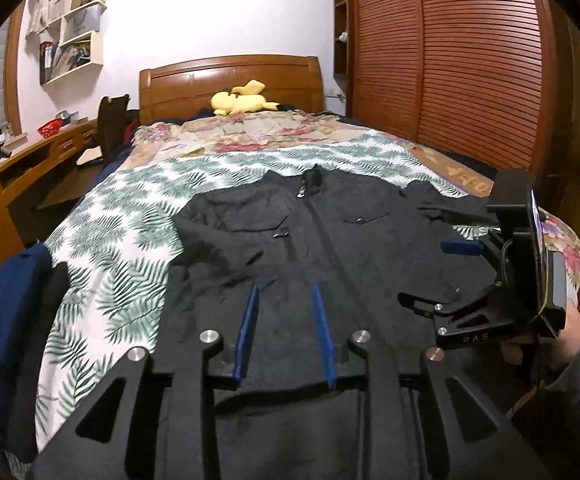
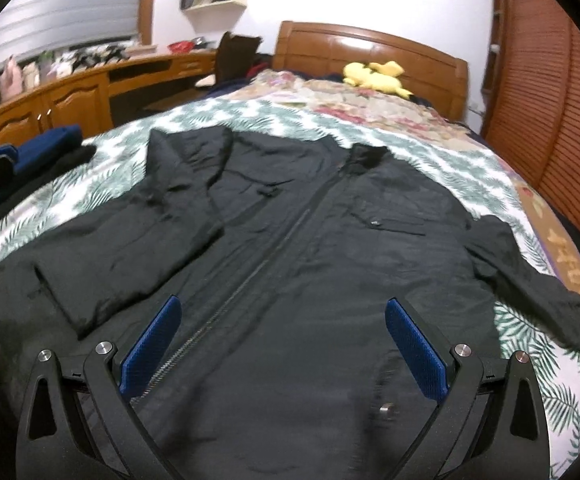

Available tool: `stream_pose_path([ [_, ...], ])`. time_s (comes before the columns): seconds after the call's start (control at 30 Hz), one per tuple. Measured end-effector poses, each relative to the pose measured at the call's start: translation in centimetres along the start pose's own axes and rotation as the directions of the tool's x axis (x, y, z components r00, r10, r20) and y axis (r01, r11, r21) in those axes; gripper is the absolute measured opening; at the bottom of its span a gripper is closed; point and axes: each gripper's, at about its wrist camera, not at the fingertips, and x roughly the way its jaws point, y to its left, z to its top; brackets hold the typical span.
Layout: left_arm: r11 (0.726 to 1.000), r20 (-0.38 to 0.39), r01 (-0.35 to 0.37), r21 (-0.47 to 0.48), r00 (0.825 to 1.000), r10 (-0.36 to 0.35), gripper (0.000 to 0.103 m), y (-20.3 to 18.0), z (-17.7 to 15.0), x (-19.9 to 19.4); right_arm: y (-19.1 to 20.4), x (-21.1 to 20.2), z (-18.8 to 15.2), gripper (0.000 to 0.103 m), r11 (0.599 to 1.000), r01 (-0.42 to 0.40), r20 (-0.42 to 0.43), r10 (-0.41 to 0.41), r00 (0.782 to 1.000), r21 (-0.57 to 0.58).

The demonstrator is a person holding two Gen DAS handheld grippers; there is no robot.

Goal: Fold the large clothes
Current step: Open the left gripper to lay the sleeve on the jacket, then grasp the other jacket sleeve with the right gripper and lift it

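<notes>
Black zip-front nylon jacket (image 2: 330, 248) flat on leaf-print bed cover (image 1: 129, 216), wooden headboard (image 1: 229, 80) beyond. Left gripper (image 1: 283, 292) jaws narrowly apart, right gripper (image 2: 281, 320) jaws wide; both empty.

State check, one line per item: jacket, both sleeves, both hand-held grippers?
black jacket: flat on the bed, front up, zipped.
picture-left sleeve: folded in over the chest.
picture-right sleeve: spread outward, unfolded.
left hand-held gripper: partly open, nothing between its pads.
right hand-held gripper: wide open, empty, over the jacket.
</notes>
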Motion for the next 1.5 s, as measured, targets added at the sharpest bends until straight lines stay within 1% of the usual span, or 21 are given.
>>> stream_pose_path([
  [0.13,0.998,0.006,-0.004,-0.07,1.0,0.004,0.029,3.0,-1.3,-0.5,2.5,1.1,-0.1,0.103,0.997,-0.053,-0.013,0.053,0.999,-0.054],
  [0.17,0.996,0.005,-0.004,-0.093,1.0,0.004,0.029,4.0,-1.7,-0.6,3.4,1.3,-0.1,0.101,0.994,-0.088,-0.019,0.087,0.996,-0.07],
  [0.23,0.993,-0.003,-0.015,-0.119,1.0,0.015,0.03,5.3,-2.1,-0.5,4.7,1.5,0.1,0.099,0.988,-0.13,-0.021,0.129,0.991,-0.085],
  [0.3,0.99,-0.008,-0.031,-0.138,1.0,0.03,0.031,6.5,-2.6,-0.5,6.1,1.7,0.1,0.095,0.977,-0.187,-0.025,0.185,0.982,-0.1],
  [0.43,0.987,-0.009,-0.063,-0.15,0.998,0.062,0.032,8.0,-3.3,-1.0,8.7,2.1,0.3,0.089,0.955,-0.26,-0.04,0.257,0.966,-0.14],
  [0.53,0.984,-0.015,-0.081,-0.155,0.997,0.08,0.032,8.8,-3.9,-1.3,11.0,2.4,0.2,0.083,0.931,-0.316,-0.056,0.311,0.949,-0.182],
  [0.67,0.984,-0.027,-0.095,-0.153,0.995,0.092,0.033,9.5,-4.6,-1.6,13.2,2.7,-0.1,0.079,0.907,-0.35,-0.084,0.34,0.937,-0.234],
  [0.73,0.984,-0.031,-0.097,-0.151,0.995,0.094,0.033,9.6,-4.9,-1.7,13.8,3.2,-0.3,0.078,0.899,-0.362,-0.107,0.346,0.932,-0.247],
  [0.83,0.984,-0.028,-0.096,-0.149,0.995,0.093,0.033,9.7,-5.1,-1.9,14.6,4.6,-0.6,0.074,0.901,-0.346,-0.151,0.316,0.937,-0.26],
  [0.9,0.984,-0.028,-0.097,-0.147,0.995,0.094,0.033,9.6,-5.2,-2.0,14.5,5.4,-0.7,0.068,0.905,-0.347,-0.176,0.31,0.934,-0.245],
  [0.93,0.985,-0.03,-0.097,-0.146,0.995,0.094,0.033,9.6,-5.2,-1.9,14.5,5.6,-0.8,0.067,0.906,-0.349,-0.18,0.311,0.933,-0.24],
  [0.97,0.985,-0.034,-0.098,-0.144,0.995,0.094,0.034,9.5,-5.2,-1.8,14.4,5.6,-0.9,0.06,0.906,-0.351,-0.183,0.313,0.932,-0.236],
  [1.0,0.985,-0.035,-0.097,-0.141,0.995,0.092,0.034,9.5,-5.1,-1.8,14.2,5.7,-0.9,0.05,0.907,-0.352,-0.184,0.315,0.931,-0.232],
  [1.03,0.986,-0.036,-0.094,-0.139,0.995,0.09,0.034,9.4,-5.1,-1.7,14.1,5.6,-0.8,0.045,0.907,-0.352,-0.184,0.315,0.931,-0.23],
  [1.1,0.987,-0.037,-0.091,-0.131,0.996,0.087,0.034,9.1,-5.0,-1.7,13.9,5.6,-0.9,0.029,0.908,-0.344,-0.185,0.306,0.934,-0.237],
  [1.17,0.988,-0.036,-0.087,-0.124,0.996,0.083,0.034,8.8,-4.9,-1.6,13.6,5.5,-0.9,0.016,0.909,-0.348,-0.183,0.311,0.933,-0.23],
  [1.2,0.989,-0.037,-0.086,-0.118,0.996,0.082,0.034,8.6,-4.9,-1.5,13.2,5.5,-0.9,0.013,0.913,-0.341,-0.178,0.306,0.935,-0.223],
  [1.3,0.991,-0.035,-0.082,-0.107,0.996,0.078,0.034,8.1,-4.8,-1.3,12.2,5.0,-0.5,0.011,0.926,-0.324,-0.137,0.301,0.944,-0.194],
  [1.5,0.993,-0.035,-0.079,-0.091,0.996,0.076,0.034,7.1,-4.7,-0.8,8.0,1.4,1.2,0.009,0.953,-0.289,0.019,0.292,0.956,-0.093],
])
